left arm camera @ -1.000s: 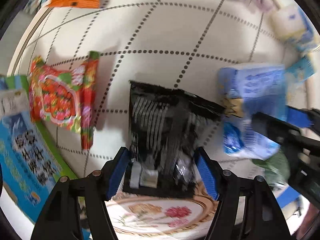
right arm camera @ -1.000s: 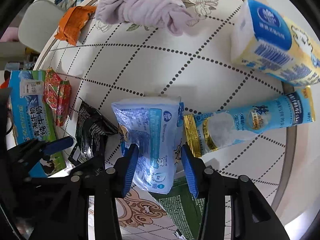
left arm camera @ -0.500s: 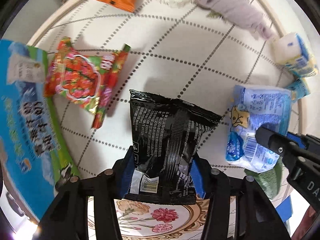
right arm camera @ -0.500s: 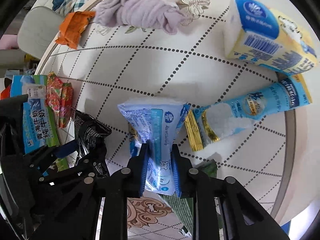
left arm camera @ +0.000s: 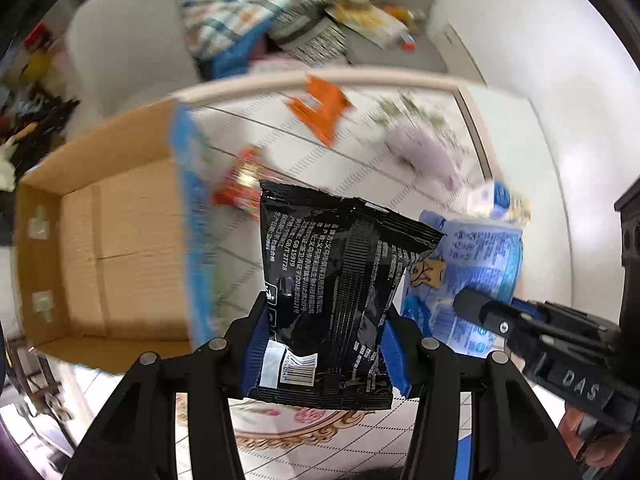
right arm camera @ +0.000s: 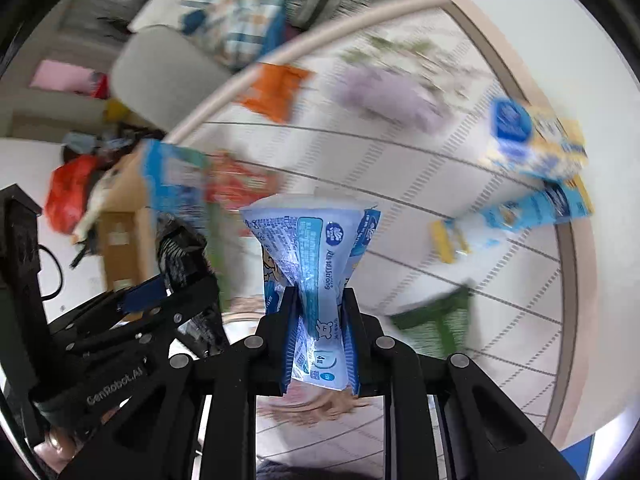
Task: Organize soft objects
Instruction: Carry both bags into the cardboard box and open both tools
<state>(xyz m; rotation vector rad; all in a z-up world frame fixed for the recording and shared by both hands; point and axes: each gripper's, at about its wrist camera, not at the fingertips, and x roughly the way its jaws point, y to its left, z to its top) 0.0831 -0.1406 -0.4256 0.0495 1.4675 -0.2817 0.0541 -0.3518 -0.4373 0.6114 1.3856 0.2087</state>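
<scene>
While your left gripper (left arm camera: pixel 326 344) is clamped on the black packet (left arm camera: pixel 332 292), gripping it near its barcode end, the packet hangs clear of the round table (left arm camera: pixel 400 92) with its crimped top edge pointing away from you. Your right gripper (right arm camera: pixel 320 332) is pinched tight on the pale blue pouch (right arm camera: pixel 314 256), squeezing its middle into a narrow waist so the top fans out above the pads. That pouch is also off the table, just right of the black packet in the left wrist view. To the left of the black packet stands the open cardboard box (left arm camera: pixel 108 248), its blue printed wall nearest the packet. Beyond the black packet, on the table, lie a red snack bag (left arm camera: pixel 236 188), an orange bag (left arm camera: pixel 320 106) and a lilac cloth (left arm camera: pixel 420 152), all blurred.
</scene>
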